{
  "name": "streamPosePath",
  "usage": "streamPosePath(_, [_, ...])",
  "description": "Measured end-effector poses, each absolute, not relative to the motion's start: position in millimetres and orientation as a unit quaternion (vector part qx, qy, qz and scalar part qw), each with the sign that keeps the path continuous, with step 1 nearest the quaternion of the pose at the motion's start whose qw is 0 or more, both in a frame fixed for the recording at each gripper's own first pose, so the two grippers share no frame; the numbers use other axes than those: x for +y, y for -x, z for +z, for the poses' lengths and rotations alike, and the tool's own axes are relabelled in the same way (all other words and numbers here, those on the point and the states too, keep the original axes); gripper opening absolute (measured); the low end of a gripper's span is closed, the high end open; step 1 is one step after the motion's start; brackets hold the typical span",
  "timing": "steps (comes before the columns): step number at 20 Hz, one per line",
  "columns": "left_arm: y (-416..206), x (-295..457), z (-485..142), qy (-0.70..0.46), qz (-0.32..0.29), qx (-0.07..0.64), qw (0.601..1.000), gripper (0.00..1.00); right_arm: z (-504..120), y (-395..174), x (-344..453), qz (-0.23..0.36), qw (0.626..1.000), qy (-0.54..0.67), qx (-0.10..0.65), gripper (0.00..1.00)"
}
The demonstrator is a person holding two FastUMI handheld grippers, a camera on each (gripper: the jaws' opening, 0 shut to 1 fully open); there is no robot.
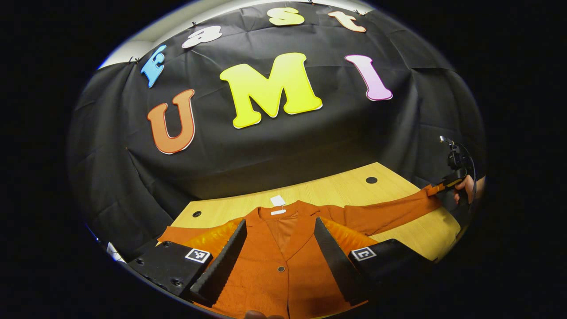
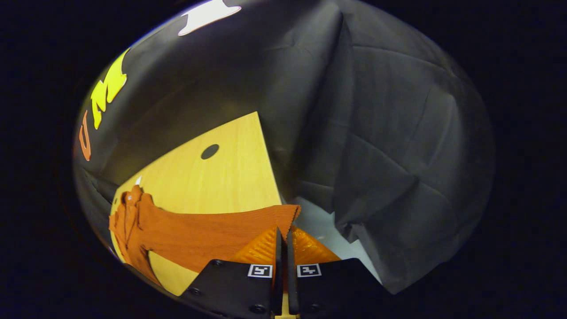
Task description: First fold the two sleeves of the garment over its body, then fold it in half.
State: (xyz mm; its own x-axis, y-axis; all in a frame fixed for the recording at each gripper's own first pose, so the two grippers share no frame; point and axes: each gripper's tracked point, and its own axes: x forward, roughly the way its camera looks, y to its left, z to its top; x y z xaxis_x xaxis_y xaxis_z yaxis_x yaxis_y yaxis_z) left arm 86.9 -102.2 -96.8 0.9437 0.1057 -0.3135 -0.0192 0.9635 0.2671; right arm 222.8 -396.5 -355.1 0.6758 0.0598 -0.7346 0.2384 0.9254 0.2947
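Garment (image 1: 283,261): my right gripper (image 2: 283,237) pinches the cuff (image 2: 283,217); left gripper (image 1: 280,248) gapes. I should carry the cuff toward 9 o'clock, low and taut.

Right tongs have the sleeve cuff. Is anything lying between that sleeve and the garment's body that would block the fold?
Nothing visible does. The right tongs are closed at the cuff of the stretched-out sleeve; between it and the garment's body lies only bare table. The open left tongs hover over the body's front.
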Motion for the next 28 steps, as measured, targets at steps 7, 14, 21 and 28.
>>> streamPosePath(7, [-85.2,-62.3,-94.0,-0.09,0.041,0.143,0.985,0.99,-249.2,-226.0,-329.7,-0.02,0.921,-0.175,0.347,0.05])
streamPosePath(14, [-78.0,9.3,-86.9,-0.043,0.022,0.101,0.994,0.99,-134.9,-225.5,-173.1,0.019,0.933,-0.159,0.323,0.0])
streamPosePath(21, [-47.8,134.6,-79.0,0.0,0.067,0.077,0.995,0.99,-59.3,-247.6,8.7,0.065,0.949,-0.134,0.278,0.0])
streamPosePath(28, [-0.7,264.2,-77.8,0.012,0.147,0.067,0.987,0.99,-85.5,-259.6,189.4,0.133,0.938,-0.103,0.302,0.0])
